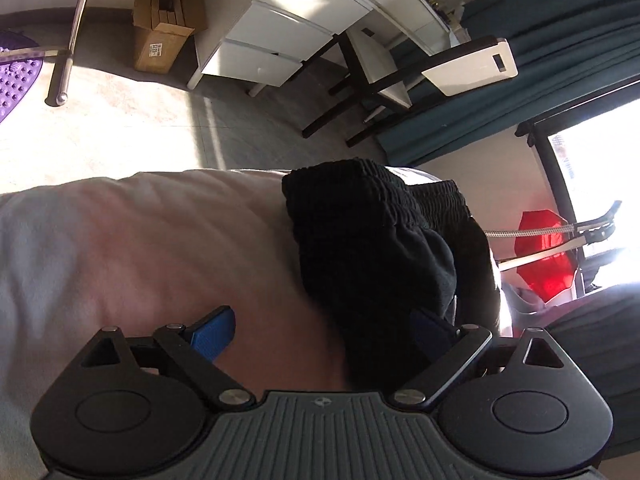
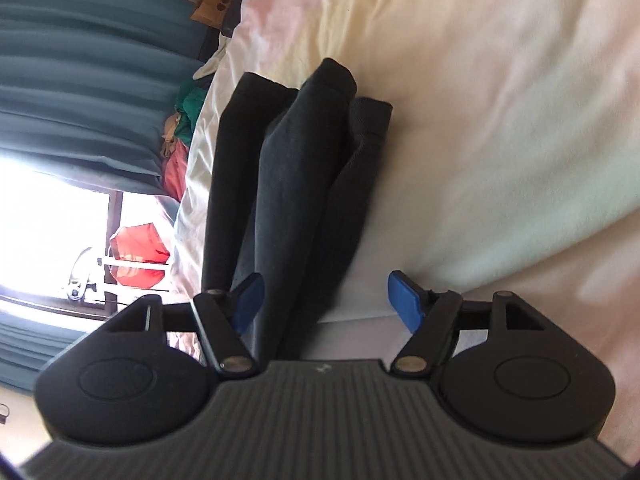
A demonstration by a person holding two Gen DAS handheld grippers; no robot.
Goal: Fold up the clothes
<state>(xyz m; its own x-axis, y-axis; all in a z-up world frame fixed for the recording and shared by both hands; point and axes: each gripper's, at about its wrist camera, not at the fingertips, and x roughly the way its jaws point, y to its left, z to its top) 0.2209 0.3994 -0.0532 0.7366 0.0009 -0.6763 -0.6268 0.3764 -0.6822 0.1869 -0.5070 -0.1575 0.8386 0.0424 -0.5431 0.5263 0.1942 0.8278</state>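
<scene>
Floor: we note pale flooring at left centre, sunlit in a broad patch.
Furniture: white drawer unit at top centre; dark-legged chair to its right; cardboard box at upper left.
Curtains: teal curtains at upper right.
Window: we record a bright window at right edge, overexposed.

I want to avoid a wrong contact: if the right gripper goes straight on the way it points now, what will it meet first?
Most likely the dark folded trousers, which lie right ahead of the right gripper between its open jaws, on the pale bedsheet. Depth is unclear, so the sheet beside them might be touched first.
</scene>
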